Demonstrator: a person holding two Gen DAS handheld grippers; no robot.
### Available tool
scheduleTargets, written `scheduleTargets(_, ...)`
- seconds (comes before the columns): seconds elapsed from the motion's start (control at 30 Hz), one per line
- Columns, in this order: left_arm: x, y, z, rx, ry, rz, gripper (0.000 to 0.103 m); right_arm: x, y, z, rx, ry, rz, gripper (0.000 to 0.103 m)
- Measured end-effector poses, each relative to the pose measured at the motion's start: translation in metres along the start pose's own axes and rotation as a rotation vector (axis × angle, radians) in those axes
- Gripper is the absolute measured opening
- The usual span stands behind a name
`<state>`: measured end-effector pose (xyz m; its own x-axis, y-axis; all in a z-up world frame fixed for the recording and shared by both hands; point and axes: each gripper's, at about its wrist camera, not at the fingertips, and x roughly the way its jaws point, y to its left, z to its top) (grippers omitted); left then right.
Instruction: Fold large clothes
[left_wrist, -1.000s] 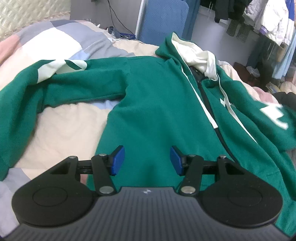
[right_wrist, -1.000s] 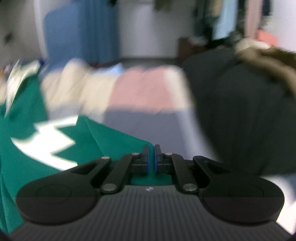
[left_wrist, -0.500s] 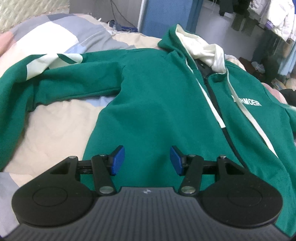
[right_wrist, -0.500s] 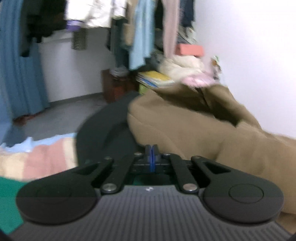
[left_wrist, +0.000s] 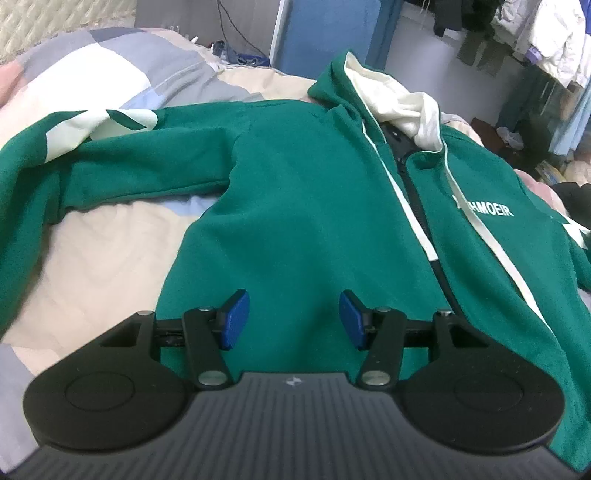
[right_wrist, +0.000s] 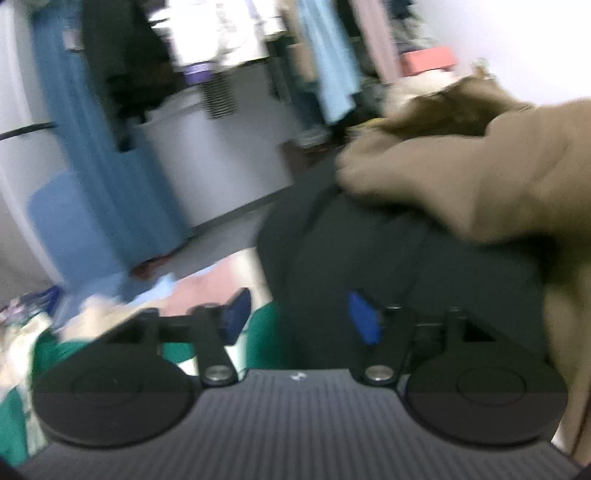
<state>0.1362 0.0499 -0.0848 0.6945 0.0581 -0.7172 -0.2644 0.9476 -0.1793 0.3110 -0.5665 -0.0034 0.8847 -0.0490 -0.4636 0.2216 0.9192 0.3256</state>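
A green zip hoodie (left_wrist: 314, 206) with a cream-lined hood (left_wrist: 402, 107) lies face up on the bed, its left sleeve (left_wrist: 110, 162) stretched out to the left. My left gripper (left_wrist: 293, 319) is open and empty, just above the hoodie's lower front. In the blurred right wrist view, my right gripper (right_wrist: 295, 319) is open and empty, with a bit of the green hoodie (right_wrist: 266, 332) below it.
The bed has a patchwork quilt (left_wrist: 92, 258) in beige, grey and blue. A black garment (right_wrist: 406, 258) and a brown coat (right_wrist: 498, 177) are piled to the right. A blue panel (left_wrist: 325, 33) and hanging clothes (left_wrist: 535, 37) stand behind the bed.
My right gripper has opened and let go of the green hoodie's sleeve, after swinging it out to the right. My left gripper has stayed open and drifted slightly over the hoodie.
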Motion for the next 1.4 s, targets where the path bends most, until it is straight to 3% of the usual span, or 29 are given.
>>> scheduleTargets(0.17, -0.016, 0.004, -0.007, -0.001, -0.016, -0.015, 0.06, -0.01, 0.033, -0.062, -0.001, 0.118, 0.165, 0.063)
scheduleTargets(0.3, -0.023, 0.007, -0.012, -0.002, -0.021, -0.017, 0.06, 0.016, 0.042, -0.119, 0.105, 0.268, 0.189, 0.063)
scheduleTargets(0.4, -0.024, 0.011, -0.013, -0.02, -0.016, -0.018, 0.06, 0.053, 0.036, -0.146, 0.232, 0.309, 0.163, 0.064)
scheduleTargets(0.53, -0.02, 0.016, -0.012, -0.034, -0.016, 0.003, 0.06, 0.08, 0.046, -0.147, 0.199, 0.166, 0.147, 0.062)
scheduleTargets(0.73, -0.002, 0.019, -0.007, -0.066, 0.009, 0.008, 0.06, 0.131, 0.077, -0.109, -0.091, 0.007, 0.037, 0.053)
scheduleTargets(0.8, 0.006, 0.017, -0.003, -0.073, 0.017, 0.0, 0.06, 0.143, 0.08, -0.097, -0.103, -0.033, 0.035, 0.053)
scheduleTargets(0.9, 0.016, 0.014, 0.003, -0.082, 0.021, -0.011, 0.06, 0.15, 0.063, -0.085, 0.13, -0.073, 0.142, 0.055)
scheduleTargets(0.97, 0.023, 0.013, 0.007, -0.091, 0.026, -0.023, 0.06, 0.159, 0.054, -0.082, 0.256, -0.024, 0.2, 0.063)
scheduleTargets(1.07, 0.031, 0.013, 0.01, -0.103, 0.031, -0.036, 0.06, 0.162, 0.043, -0.082, 0.361, 0.008, 0.22, 0.084)
scheduleTargets(1.27, 0.029, 0.018, 0.009, -0.142, 0.045, -0.078, 0.06, 0.138, 0.02, -0.093, 0.527, -0.002, 0.298, 0.087)
scheduleTargets(1.4, 0.023, 0.022, 0.007, -0.163, 0.044, -0.091, 0.06, 0.135, 0.019, -0.1, 0.555, -0.036, 0.239, 0.091)
